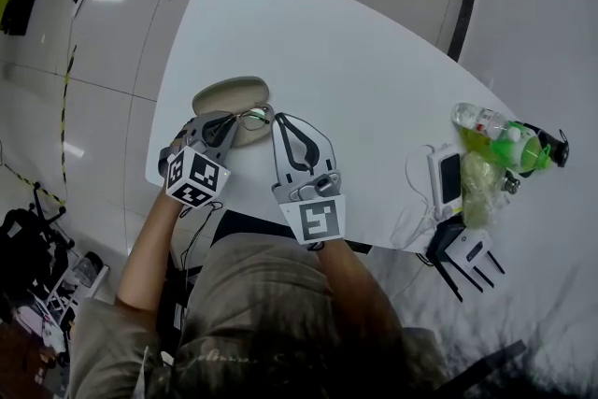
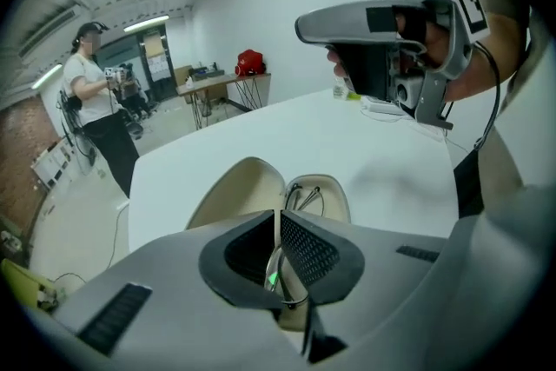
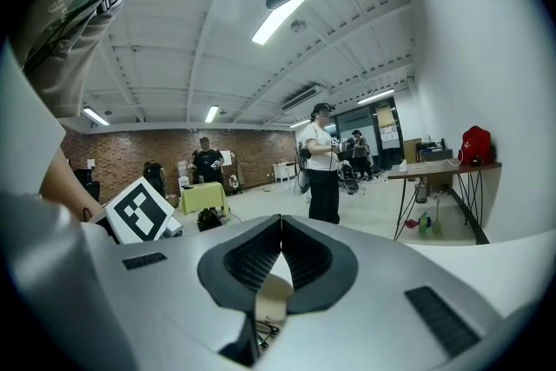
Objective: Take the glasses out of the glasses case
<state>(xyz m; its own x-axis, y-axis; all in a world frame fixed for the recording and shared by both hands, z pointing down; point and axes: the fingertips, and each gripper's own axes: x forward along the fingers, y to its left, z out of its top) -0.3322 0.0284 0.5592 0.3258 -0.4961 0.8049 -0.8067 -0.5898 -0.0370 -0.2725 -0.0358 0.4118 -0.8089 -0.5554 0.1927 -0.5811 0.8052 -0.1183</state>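
Glasses (image 1: 254, 118) pinched in left claw (image 1: 232, 124), just over the open case (image 1: 224, 94)
Frame runs rightward toward the closed, empty right claw (image 1: 286, 121), just beside it.

Head view: the left gripper (image 1: 234, 122) covers the near side of the glasses (image 1: 256, 117) and the near rim of the case (image 1: 231, 94). Left gripper view: the frame's lower part disappears behind the gripper body. Right gripper view: the right gripper (image 3: 281, 223) hides all of the case except a pale sliver.
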